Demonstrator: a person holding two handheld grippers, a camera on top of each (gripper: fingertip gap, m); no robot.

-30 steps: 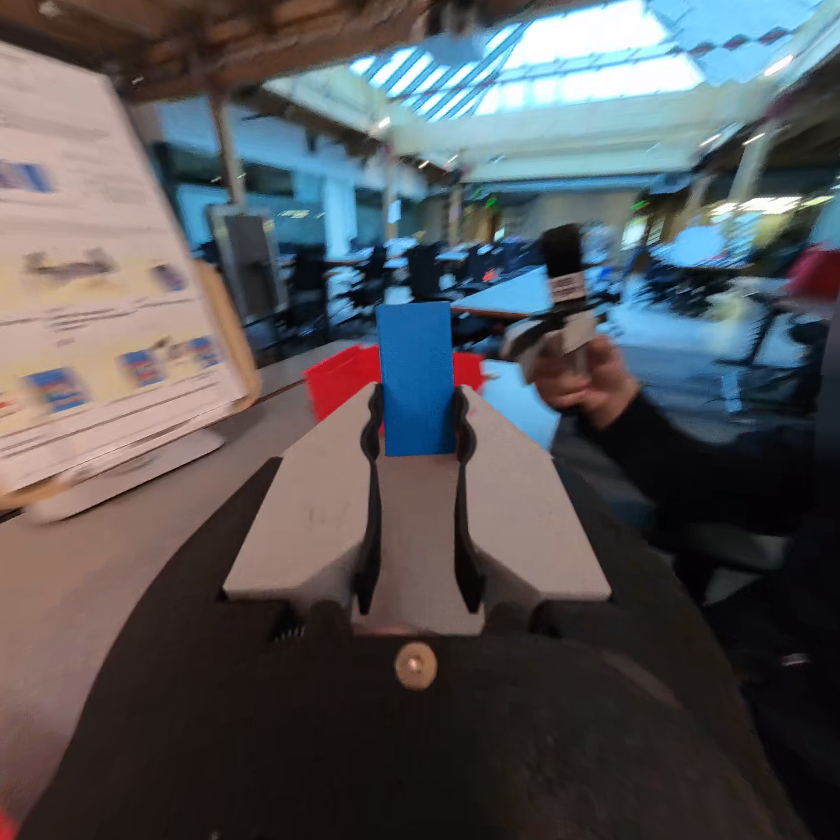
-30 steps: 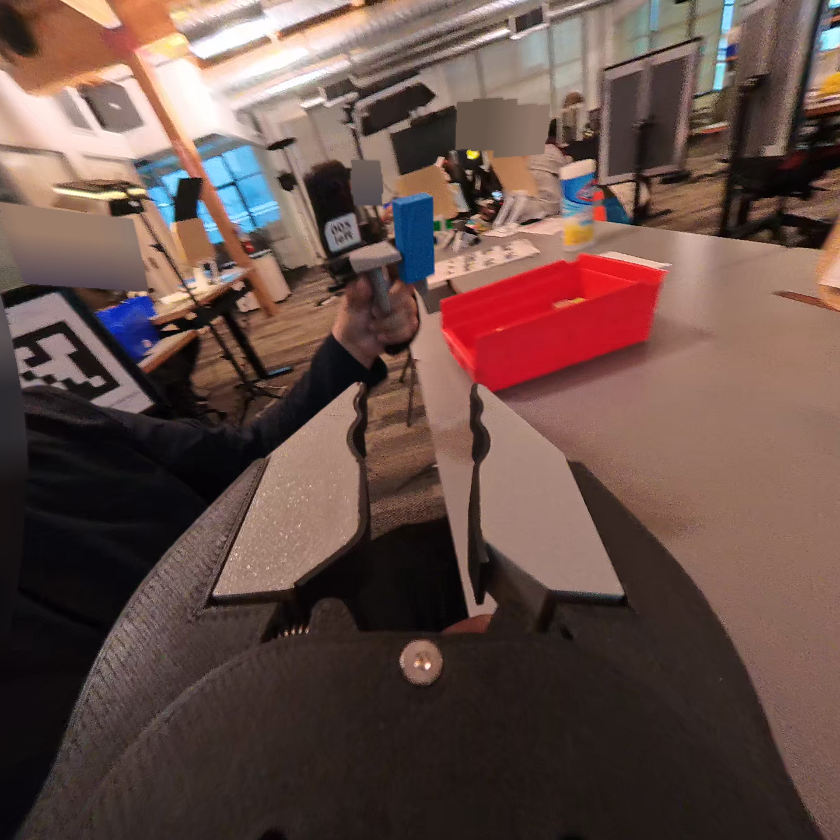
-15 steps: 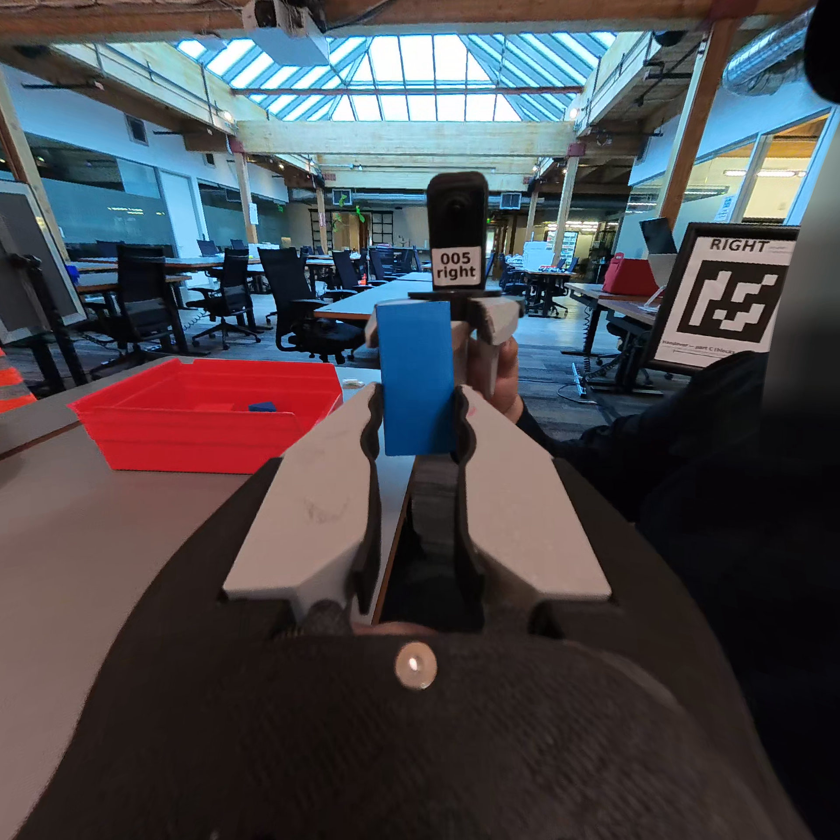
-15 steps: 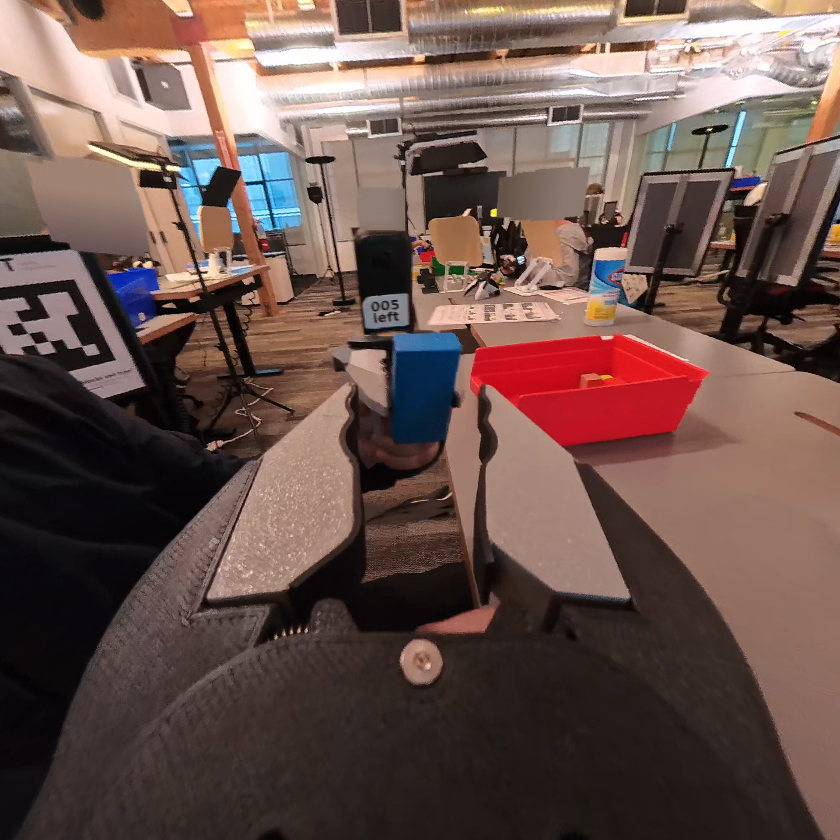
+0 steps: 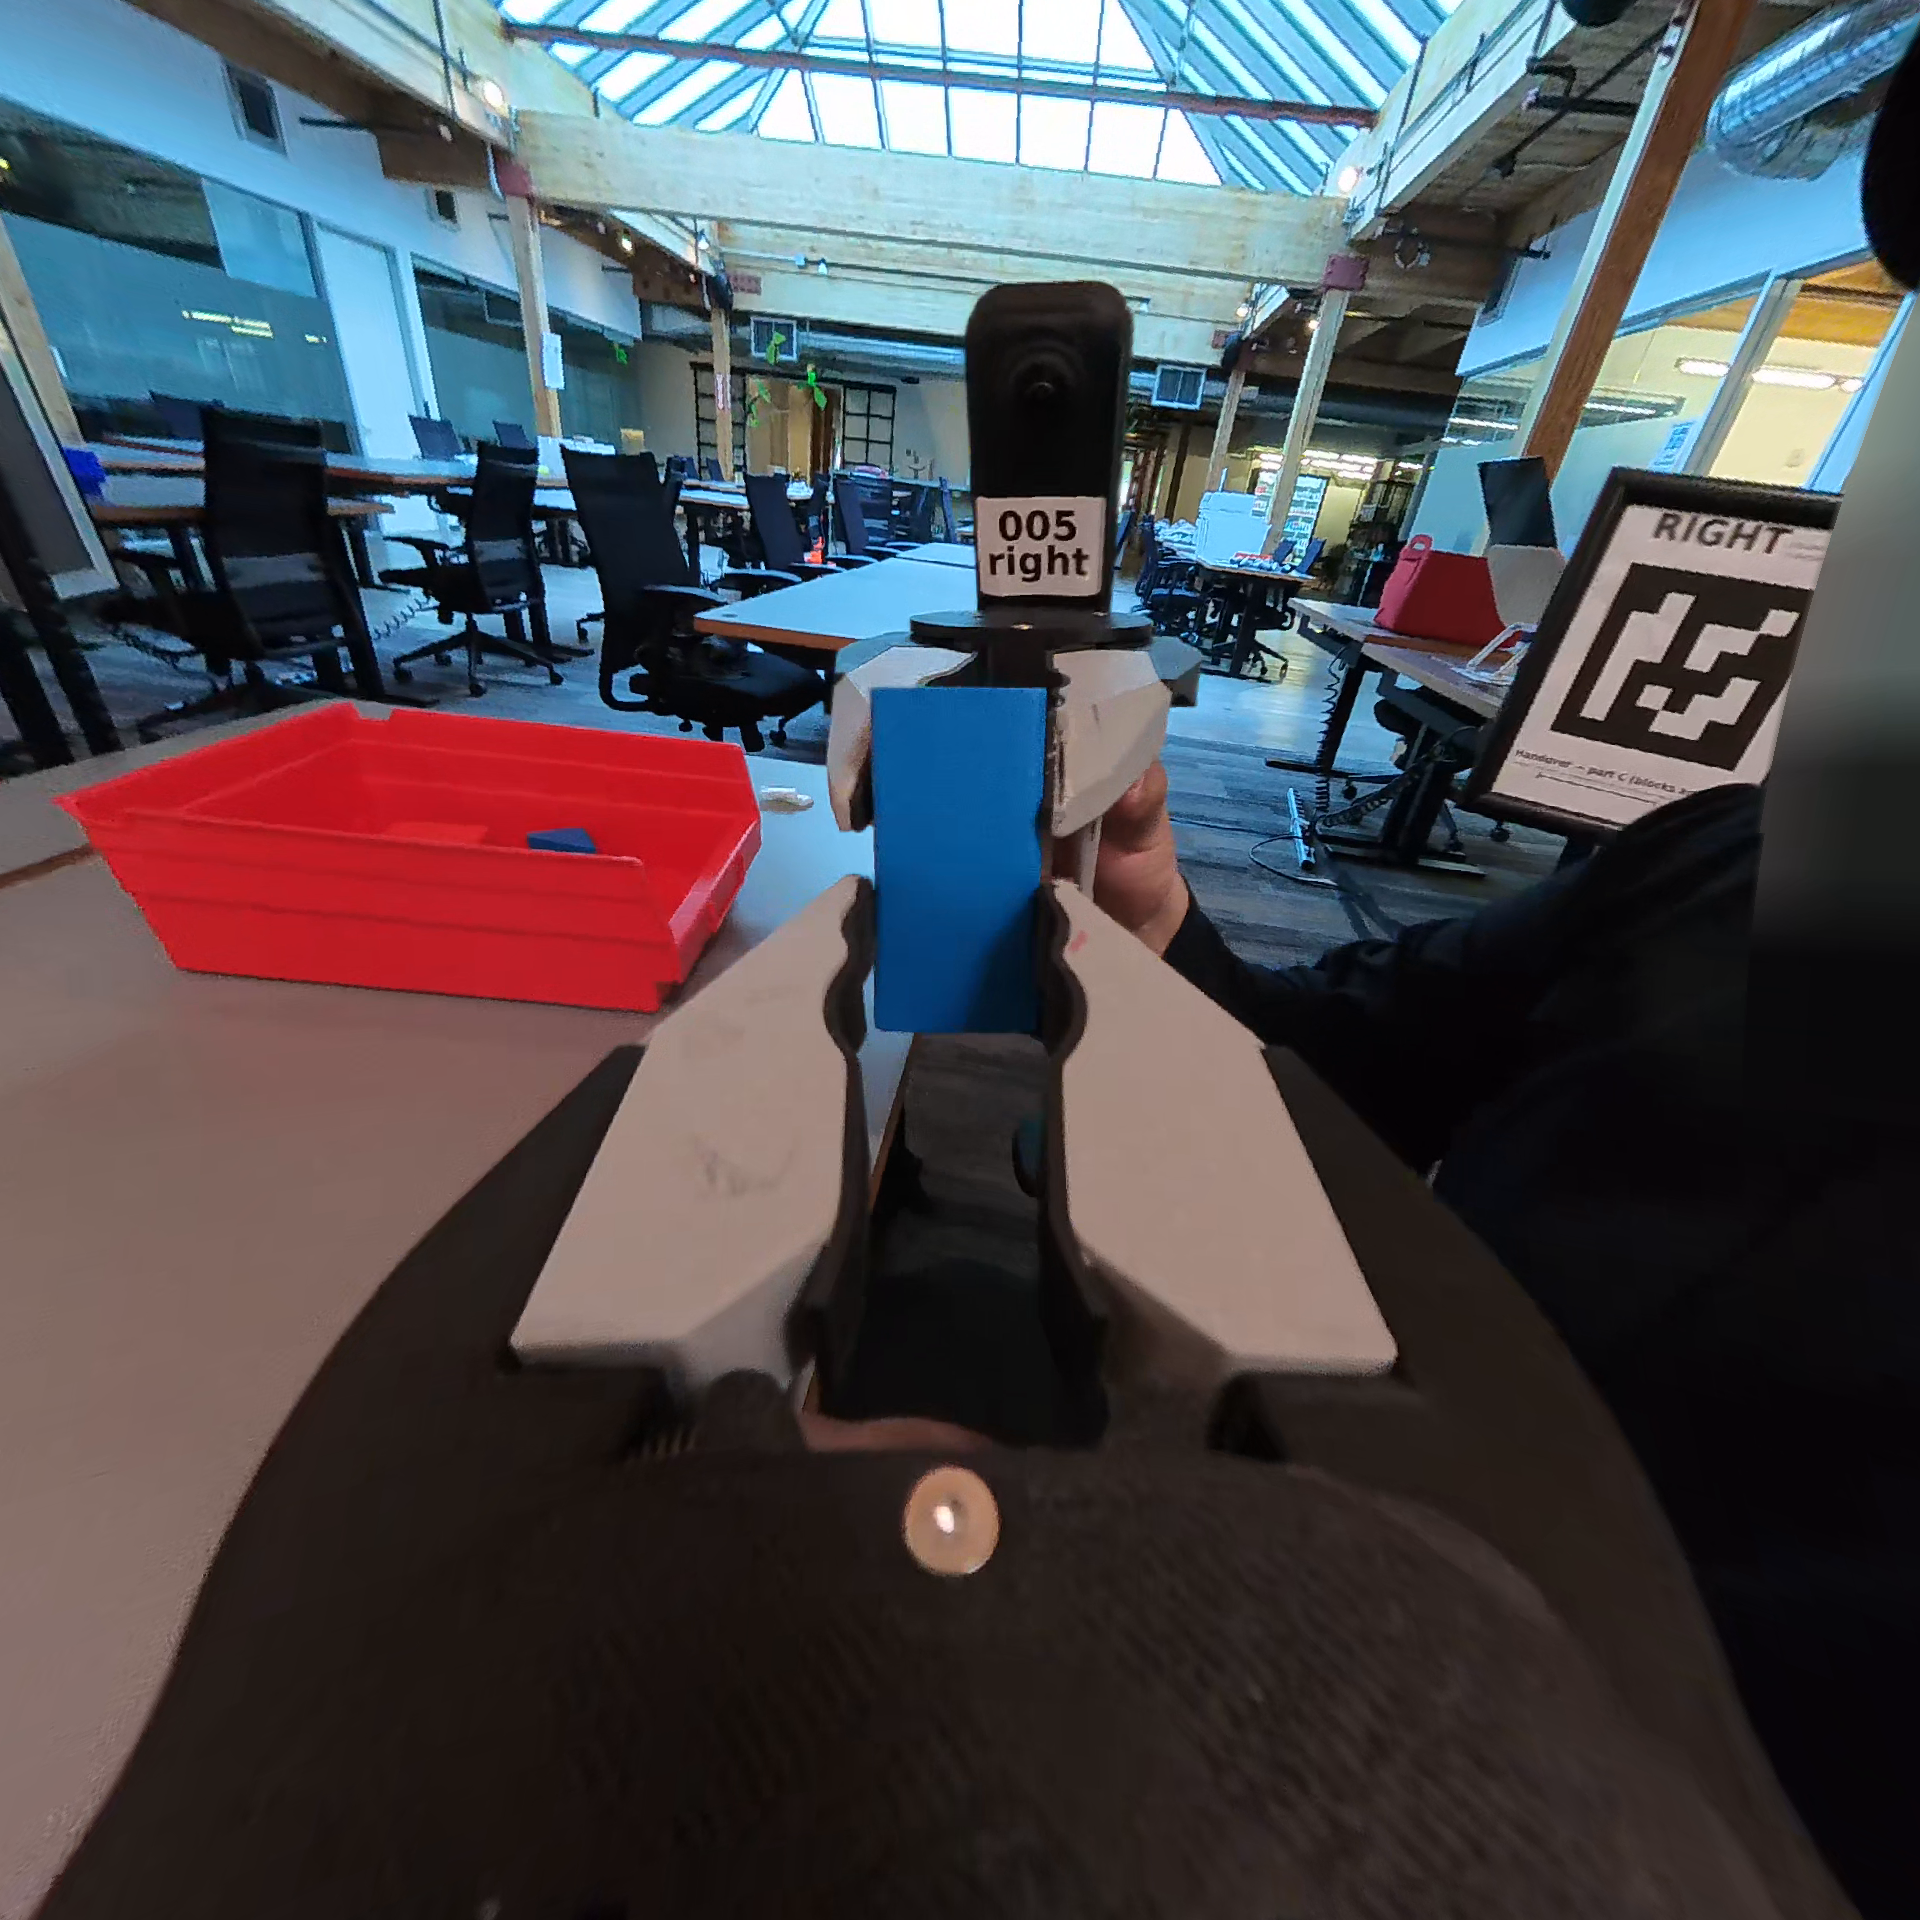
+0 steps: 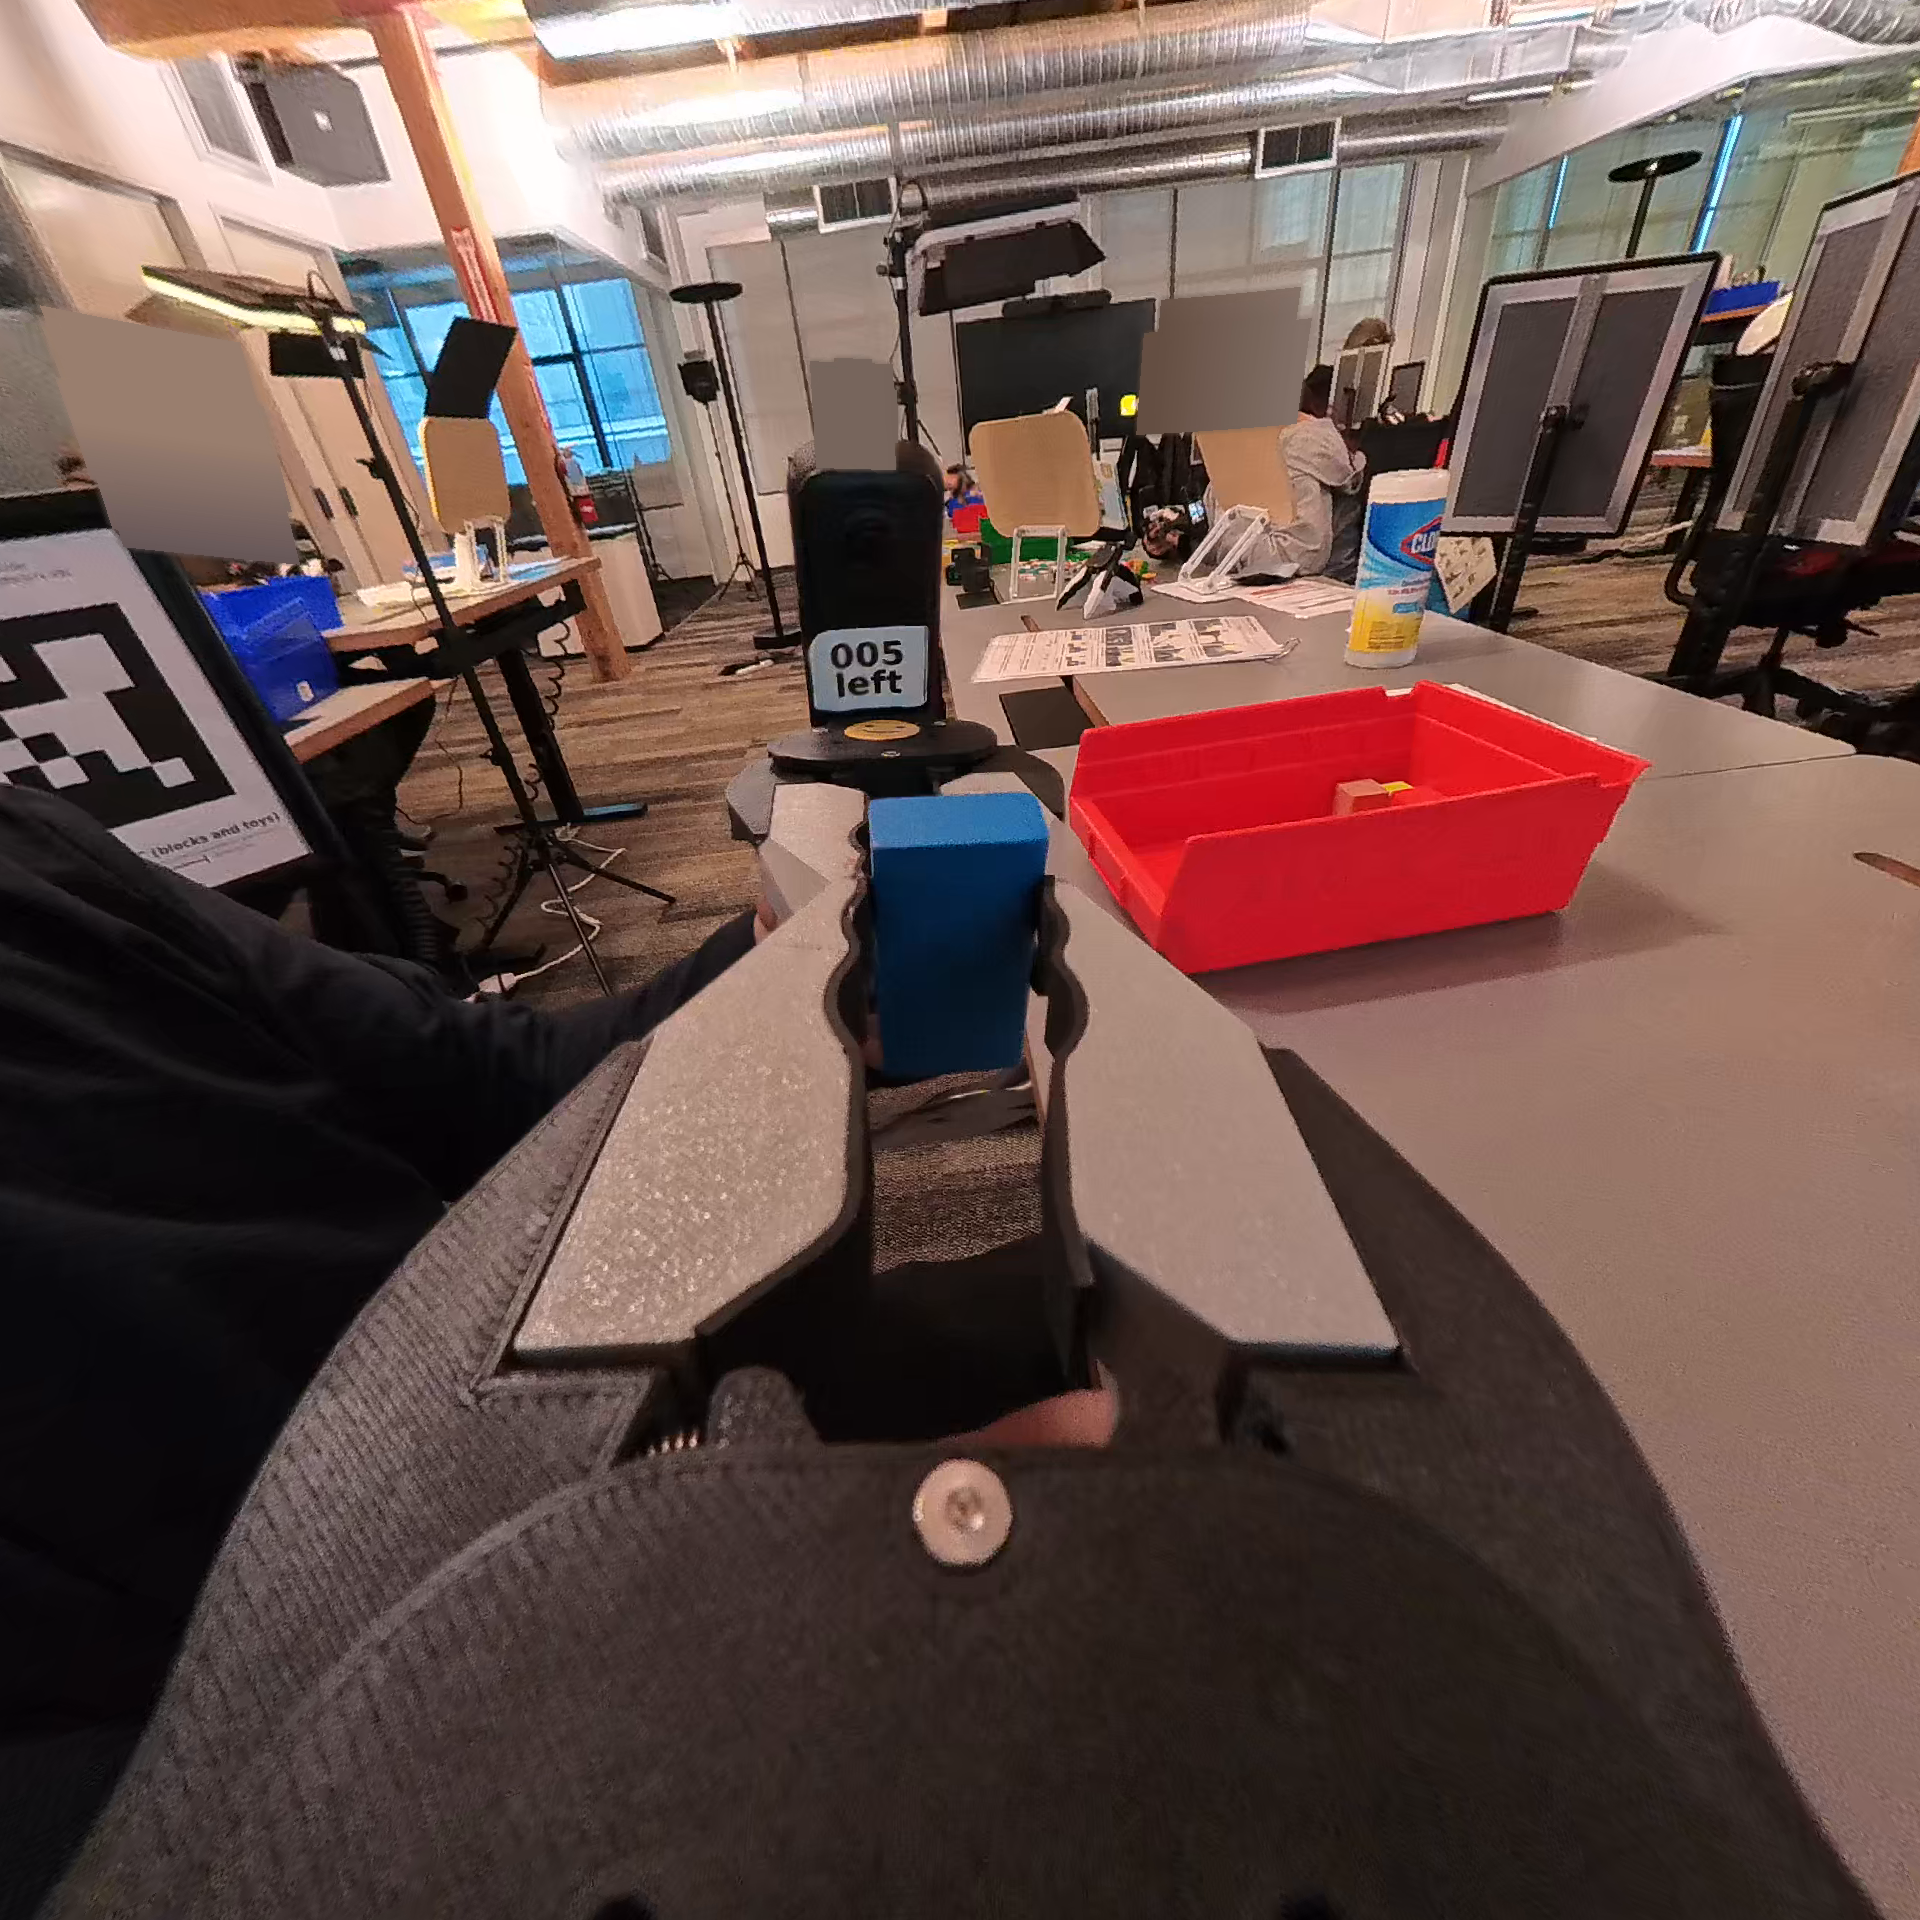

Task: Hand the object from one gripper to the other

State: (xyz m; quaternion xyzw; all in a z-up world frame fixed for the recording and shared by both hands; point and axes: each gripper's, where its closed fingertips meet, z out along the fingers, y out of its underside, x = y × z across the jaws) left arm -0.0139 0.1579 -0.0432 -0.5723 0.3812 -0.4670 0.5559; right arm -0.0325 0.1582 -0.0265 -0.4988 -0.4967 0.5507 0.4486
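Blue and hard-edged, the block (image 5: 956, 857) stands upright in the air between your two grippers, off the edge of the desk (image 6: 1558, 1091) and near the red bin (image 6: 1340, 831). Your left gripper (image 5: 954, 935) has its fingers closed on the block's lower sides. Your right gripper (image 6: 951, 940) brackets it too, fingers close on either flank, but whether they are pressing yet you cannot tell. It looks rigid, light, and smooth-faced, probably painted wood or foam, so it should not crush but could slip. Take it across the flat parallel sides, clear of the other fingers.
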